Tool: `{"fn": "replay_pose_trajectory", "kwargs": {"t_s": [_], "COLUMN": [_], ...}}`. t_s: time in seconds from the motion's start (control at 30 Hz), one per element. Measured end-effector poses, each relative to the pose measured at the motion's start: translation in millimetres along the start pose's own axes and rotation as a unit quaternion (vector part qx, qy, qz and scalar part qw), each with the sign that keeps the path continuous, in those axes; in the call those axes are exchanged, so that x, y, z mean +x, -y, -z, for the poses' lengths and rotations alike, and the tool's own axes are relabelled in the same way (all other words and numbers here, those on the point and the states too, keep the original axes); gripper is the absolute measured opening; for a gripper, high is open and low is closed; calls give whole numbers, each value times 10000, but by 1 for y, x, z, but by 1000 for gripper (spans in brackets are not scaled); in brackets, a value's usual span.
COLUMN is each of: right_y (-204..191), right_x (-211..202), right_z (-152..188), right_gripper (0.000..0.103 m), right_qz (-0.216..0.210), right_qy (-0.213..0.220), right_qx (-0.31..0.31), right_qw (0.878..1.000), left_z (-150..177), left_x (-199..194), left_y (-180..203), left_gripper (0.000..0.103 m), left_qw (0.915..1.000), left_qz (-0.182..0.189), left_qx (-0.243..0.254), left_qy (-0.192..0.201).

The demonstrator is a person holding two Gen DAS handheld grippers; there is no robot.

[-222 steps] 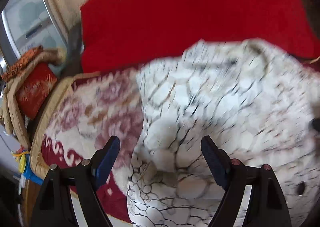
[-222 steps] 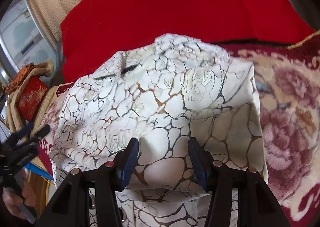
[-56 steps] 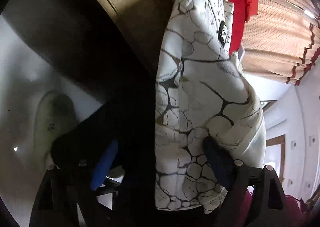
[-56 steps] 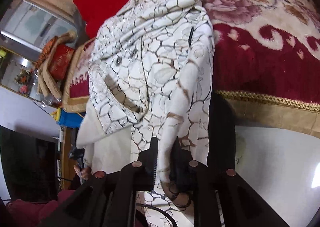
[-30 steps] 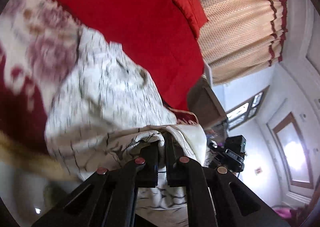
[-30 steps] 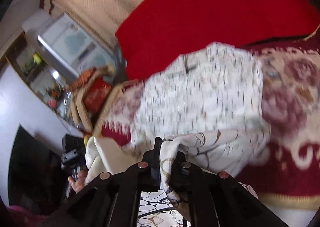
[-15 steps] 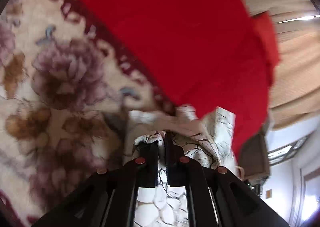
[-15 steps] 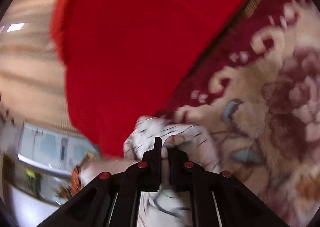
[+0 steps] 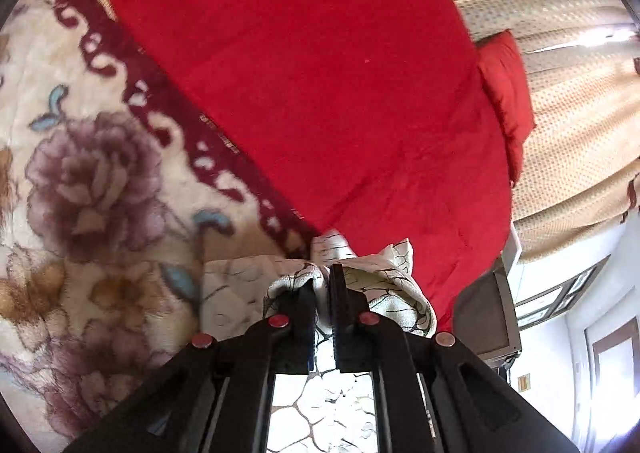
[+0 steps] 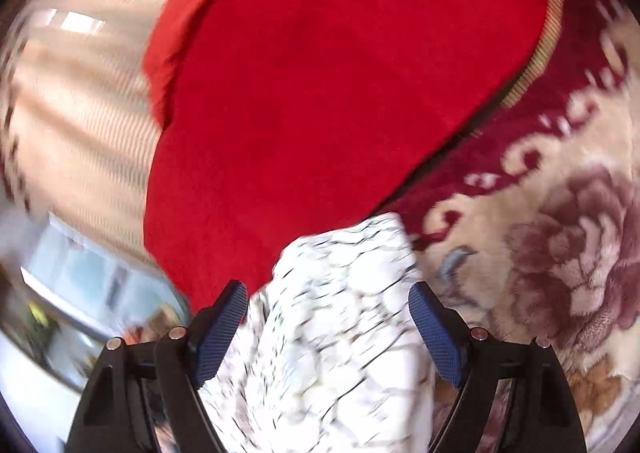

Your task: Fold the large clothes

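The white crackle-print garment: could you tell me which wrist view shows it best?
The right wrist view: the garment fills the gap between the opening fingers, untouched, though blurred. The left wrist view shows only a bunched edge pinched in the left gripper.

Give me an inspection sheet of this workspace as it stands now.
Surface: floral blanket with dark red border, beside a red cover.
Job's things: white crackle-print garment lying on the blanket, its edge near the red cover.
Clutter: nothing seen on the blanket.
Grippers: left hand-held gripper shut on a bunched fold of the garment; right hand-held gripper has its jaws opening, the garment between them but the pads off it.
Cables: nothing seen.
Surroundings: beige dotted curtain, red cushion, grey box-like object; right view blurred.
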State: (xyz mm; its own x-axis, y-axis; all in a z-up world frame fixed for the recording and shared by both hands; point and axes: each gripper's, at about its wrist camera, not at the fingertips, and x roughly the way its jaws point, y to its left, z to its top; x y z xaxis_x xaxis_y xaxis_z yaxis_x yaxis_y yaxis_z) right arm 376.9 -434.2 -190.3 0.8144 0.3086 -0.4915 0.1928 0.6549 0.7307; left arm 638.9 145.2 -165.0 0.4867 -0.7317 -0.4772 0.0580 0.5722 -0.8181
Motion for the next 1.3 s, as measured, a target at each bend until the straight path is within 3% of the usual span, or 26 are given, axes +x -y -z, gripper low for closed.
{"fn": "replay_pose_trajectory", "kwargs": {"t_s": [0.03,0.1,0.13,0.17,0.2,0.37,0.57,0.7,0.77,0.83,0.87,0.9,0.97,1.03,1.07,1.2,1.3], "right_y": [-15,-32,-40,-44,-47,-30,7,27,21,2,-7,-10,-16,-15,-8,24,26], "right_x": [1,4,7,7,9,23,91,131,142,141,135,129,109,102,105,112,78], "right_z": [6,19,26,30,31,3,-32,-31,-25,-20,-19,-21,-30,-35,-37,-35,-35], "right_gripper": [86,86,86,86,86,86,86,86,72,32,25,9,8,6,6,11,11], "right_qz": [116,263,443,604,791,1377,1569,1405,1017,1385,1585,1671,1796,2055,2304,2426,2017], "right_qy": [-57,-140,-181,-192,-194,-278,-1074,-1546,-1720,-1561,-1335,-1154,-649,-372,-437,-984,-651], "right_qx": [-278,-596,-789,-915,-1020,-1006,-481,1,-126,-856,-1159,-1226,-1409,-1577,-1551,-682,-14], "right_qw": [9995,9978,9957,9938,9914,9850,9806,9779,9798,9742,9714,9715,9714,9652,9597,9627,9773], "left_z": [1,4,7,9,11,8,12,7,5,3,2,0,-5,-11,-12,-8,5], "left_x": [0,-2,-1,-8,-17,-36,15,63,79,88,90,90,93,99,102,76,38], "left_y": [1,-4,-13,-17,-22,-13,30,10,2,2,4,6,8,5,1,-13,-12], "left_gripper": [11,38,67,81,81,82,87,87,87,86,85,82,65,65,65,65,65], "left_qw": [10000,9997,9989,9980,9962,9945,9921,9873,9836,9772,9734,9696,9664,9552,9544,9674,9692], "left_qz": [22,6,-129,-310,-568,-792,-1106,-1454,-1687,-1989,-2142,-2272,-2352,-2743,-2800,-2468,-2408], "left_qx": [-37,-230,-435,-545,-621,-493,534,326,333,649,782,912,1035,1108,1031,557,513], "left_qy": [-7,-76,-106,-21,217,476,-242,-550,-553,-354,-228,-48,105,74,-19,-75,-74]}}
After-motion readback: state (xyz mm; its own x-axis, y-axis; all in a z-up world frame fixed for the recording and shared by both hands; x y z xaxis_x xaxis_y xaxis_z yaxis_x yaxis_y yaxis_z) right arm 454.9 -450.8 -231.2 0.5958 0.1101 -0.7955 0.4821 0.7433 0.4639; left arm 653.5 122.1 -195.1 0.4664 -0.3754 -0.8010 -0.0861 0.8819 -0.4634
